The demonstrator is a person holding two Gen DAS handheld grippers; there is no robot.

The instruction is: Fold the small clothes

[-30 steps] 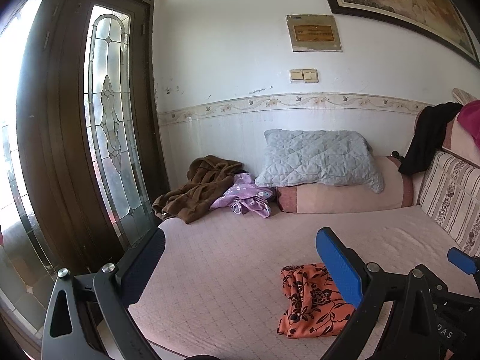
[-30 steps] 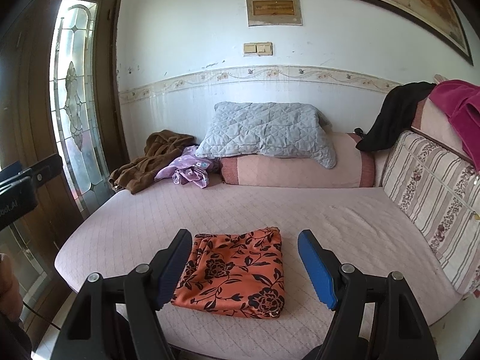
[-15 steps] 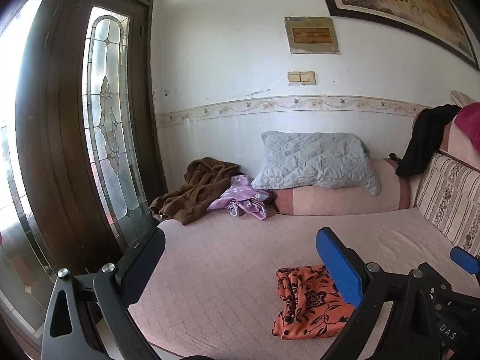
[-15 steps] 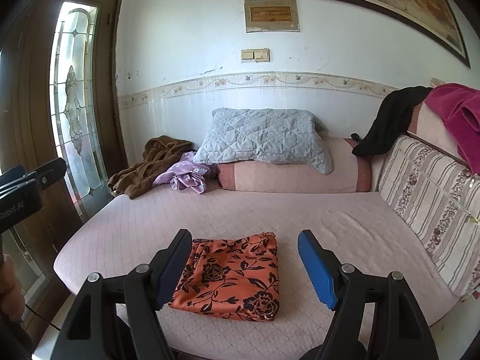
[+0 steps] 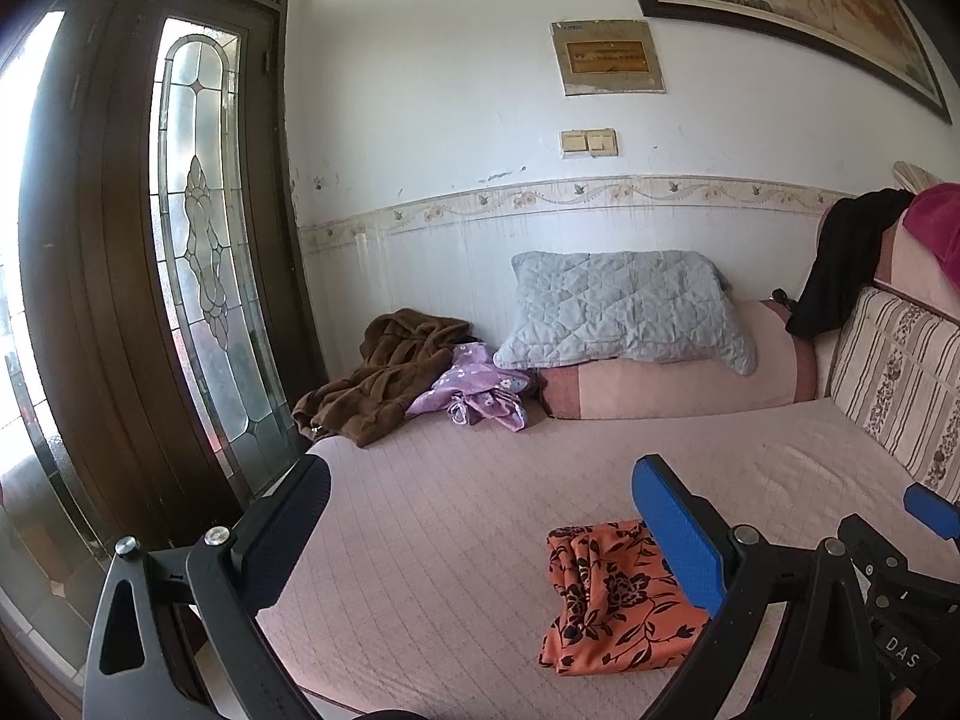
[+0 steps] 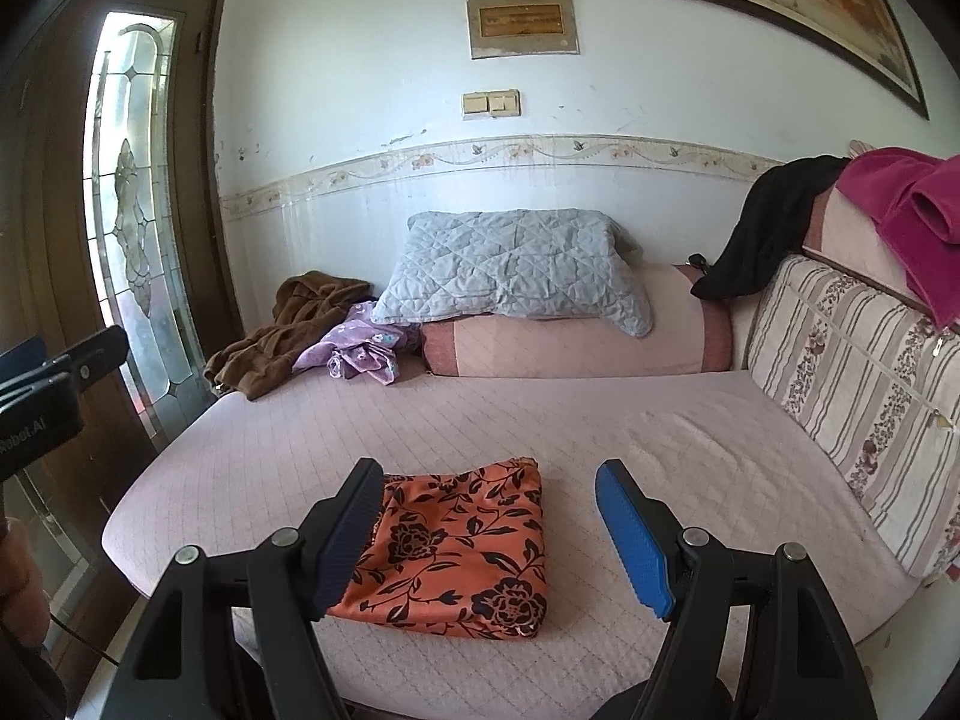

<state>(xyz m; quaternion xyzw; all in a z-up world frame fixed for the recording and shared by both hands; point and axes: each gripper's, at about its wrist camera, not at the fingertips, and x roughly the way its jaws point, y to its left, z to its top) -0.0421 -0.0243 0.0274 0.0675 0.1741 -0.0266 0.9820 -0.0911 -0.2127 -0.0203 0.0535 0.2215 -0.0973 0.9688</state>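
Blue-padded and spread wide, the right gripper (image 6: 489, 531) hung empty just above the near edge of the pink daybed (image 6: 690, 438). Directly ahead lay the folded orange floral cloth (image 6: 456, 546), flat, partly behind its left finger. The left gripper (image 5: 480, 534), likewise apart and empty, had that cloth off to its right, so the right hand looked nearer.

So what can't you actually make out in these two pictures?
- Orange floral cloth: left wrist view, its right side hidden behind the left gripper's blue finger.
- Large painting: both views, cut off by the top edge.
- Small framed plaque: its writing is too small to read.
- Brown garment: crumpled, type unclear.
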